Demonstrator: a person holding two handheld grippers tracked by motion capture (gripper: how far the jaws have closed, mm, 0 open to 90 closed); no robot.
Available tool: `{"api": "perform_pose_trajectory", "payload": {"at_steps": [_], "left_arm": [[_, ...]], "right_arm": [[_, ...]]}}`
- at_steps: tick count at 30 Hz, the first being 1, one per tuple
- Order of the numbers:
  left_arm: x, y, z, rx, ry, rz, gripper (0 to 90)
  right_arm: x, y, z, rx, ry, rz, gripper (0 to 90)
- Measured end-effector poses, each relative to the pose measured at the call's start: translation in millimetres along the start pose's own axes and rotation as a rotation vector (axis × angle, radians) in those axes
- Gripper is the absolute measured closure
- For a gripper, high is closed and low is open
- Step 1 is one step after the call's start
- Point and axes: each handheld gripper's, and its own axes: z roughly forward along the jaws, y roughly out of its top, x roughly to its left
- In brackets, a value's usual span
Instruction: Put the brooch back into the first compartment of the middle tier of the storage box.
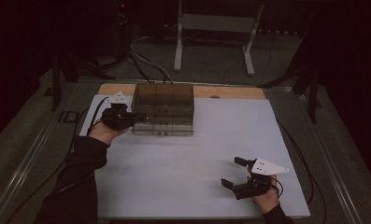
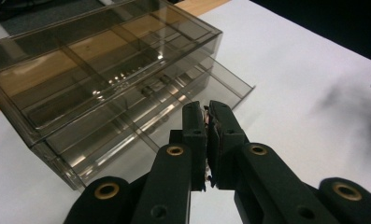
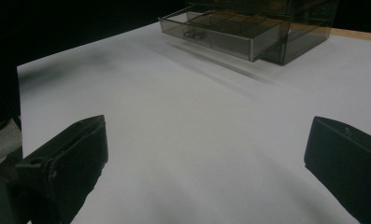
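the left hand-held gripper (image 2: 208, 122), jaws together, sits beside the smoky drawer box's (image 2: 103, 70) pulled-out drawer (image 2: 183, 98).

We count one smoked transparent drawer cabinet (image 1: 163, 108) on the table, and one drawer (image 3: 220, 29) standing pulled out of it, bearing one small handle (image 3: 193, 33) on its front. We count one white sheet (image 1: 192, 158) covering one wooden tabletop (image 1: 230, 91). We count two hand-held grippers: the left gripper (image 1: 135, 117) and the right gripper (image 1: 233, 172), each with two black jaws and one pale three-cornered plate on top. Behind the table we count one light-coloured frame (image 1: 215, 28) standing on two legs. The number of compartments inside the cabinet cannot be counted reliably.
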Motion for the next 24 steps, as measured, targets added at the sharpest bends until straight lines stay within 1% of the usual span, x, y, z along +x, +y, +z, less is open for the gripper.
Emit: {"api": "perform_pose_trajectory", "payload": {"at_steps": [4,7,9,12,16,18,20,24], "left_arm": [[2.1,-1.3,6.7,-0.006,0.004,-0.005,87.2],[4.3,-2.7,11.6,-0.019,0.005,-0.025,87.2],[5.1,-3.4,14.9,-0.023,0.008,-0.024,87.2],[6.9,-5.7,20.7,-0.024,0.007,-0.04,87.1],[8.5,-10.0,30.5,-0.006,0.01,-0.041,87.1],[9.4,-13.8,35.0,-0.006,0.01,-0.053,87.1],[10.7,-16.7,38.6,0.0,0.012,-0.05,87.1],[16.8,-23.1,43.9,-0.006,0.015,-0.081,87.1]], "right_arm": [[0.7,0.1,-0.3,0.002,-0.001,-0.005,0.0],[0.1,0.0,0.2,0.001,0.002,0.001,0.0],[0.7,0.1,0.0,0.001,0.001,-0.002,0.0],[0.2,0.0,-0.1,0.0,0.002,0.0,0.0],[0.3,0.1,-0.3,0.0,0.002,-0.003,0.0],[0.1,0.1,-0.2,0.0,0.003,-0.001,0.0],[0.6,0.1,-0.7,0.0,0.003,-0.005,0.0],[0.2,0.1,-0.4,0.0,0.005,-0.002,0.0]]}}
